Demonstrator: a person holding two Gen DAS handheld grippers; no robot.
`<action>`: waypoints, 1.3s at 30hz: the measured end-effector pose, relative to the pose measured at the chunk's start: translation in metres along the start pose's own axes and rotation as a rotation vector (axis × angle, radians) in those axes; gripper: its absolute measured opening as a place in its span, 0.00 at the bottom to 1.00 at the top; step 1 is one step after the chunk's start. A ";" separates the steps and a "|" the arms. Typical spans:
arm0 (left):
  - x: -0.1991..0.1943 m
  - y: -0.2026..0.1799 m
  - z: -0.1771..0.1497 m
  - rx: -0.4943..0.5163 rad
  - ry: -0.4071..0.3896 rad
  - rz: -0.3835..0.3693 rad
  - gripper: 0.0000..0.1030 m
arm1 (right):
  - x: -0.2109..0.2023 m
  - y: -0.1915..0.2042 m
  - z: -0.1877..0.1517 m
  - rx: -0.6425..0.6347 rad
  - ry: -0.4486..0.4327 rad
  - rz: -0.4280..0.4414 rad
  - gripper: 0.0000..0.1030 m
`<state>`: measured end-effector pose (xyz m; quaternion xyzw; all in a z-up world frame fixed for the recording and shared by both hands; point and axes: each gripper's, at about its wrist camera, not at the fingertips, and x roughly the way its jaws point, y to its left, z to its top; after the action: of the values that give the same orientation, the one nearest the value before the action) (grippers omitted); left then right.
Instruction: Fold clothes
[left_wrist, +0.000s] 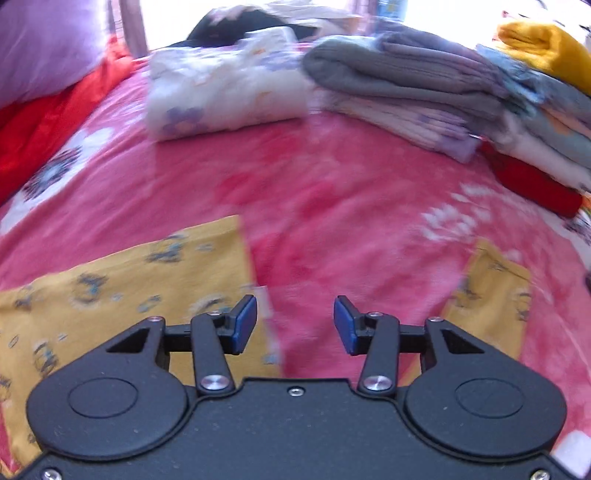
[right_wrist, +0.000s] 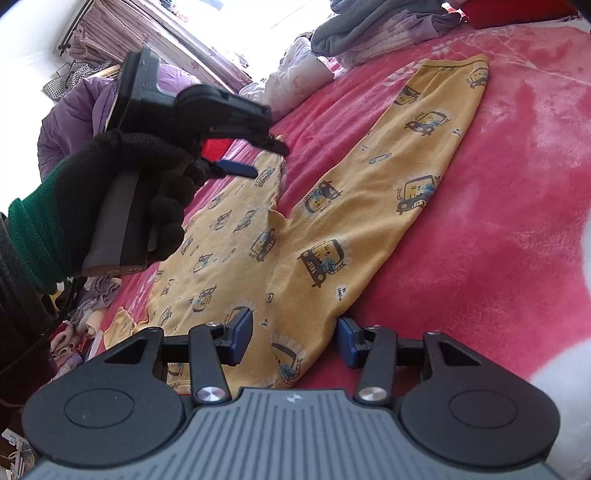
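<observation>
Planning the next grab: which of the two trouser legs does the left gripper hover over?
The shorter-looking, far leg of the yellow trousers, beneath the left gripper; the other leg stretches free toward the folded pile.

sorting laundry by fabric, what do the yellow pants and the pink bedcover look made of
Yellow pants: thin soft knit, probably cotton jersey; matte, printed cartoon cars, stitched seams, lies flat.
Pink bedcover: plush fleece-like pile, likely synthetic; fuzzy nap with pale sheen patches.

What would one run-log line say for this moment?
stage: folding | item: yellow cartoon-print cotton pants flat on pink blanket | left hand-held gripper: open
</observation>
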<state>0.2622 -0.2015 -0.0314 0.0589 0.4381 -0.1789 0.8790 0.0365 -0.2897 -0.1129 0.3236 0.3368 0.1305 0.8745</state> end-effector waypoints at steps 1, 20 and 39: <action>-0.001 -0.011 0.001 0.029 0.000 -0.028 0.43 | 0.000 0.001 -0.001 -0.007 -0.002 -0.005 0.48; 0.041 -0.219 -0.006 0.667 0.076 -0.037 0.33 | -0.006 0.014 -0.013 -0.092 -0.009 -0.050 0.50; -0.074 -0.090 0.020 0.223 -0.200 -0.101 0.03 | -0.003 0.019 -0.013 -0.128 -0.002 -0.061 0.53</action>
<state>0.2037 -0.2706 0.0446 0.1158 0.3284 -0.2754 0.8960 0.0258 -0.2703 -0.1061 0.2567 0.3367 0.1249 0.8973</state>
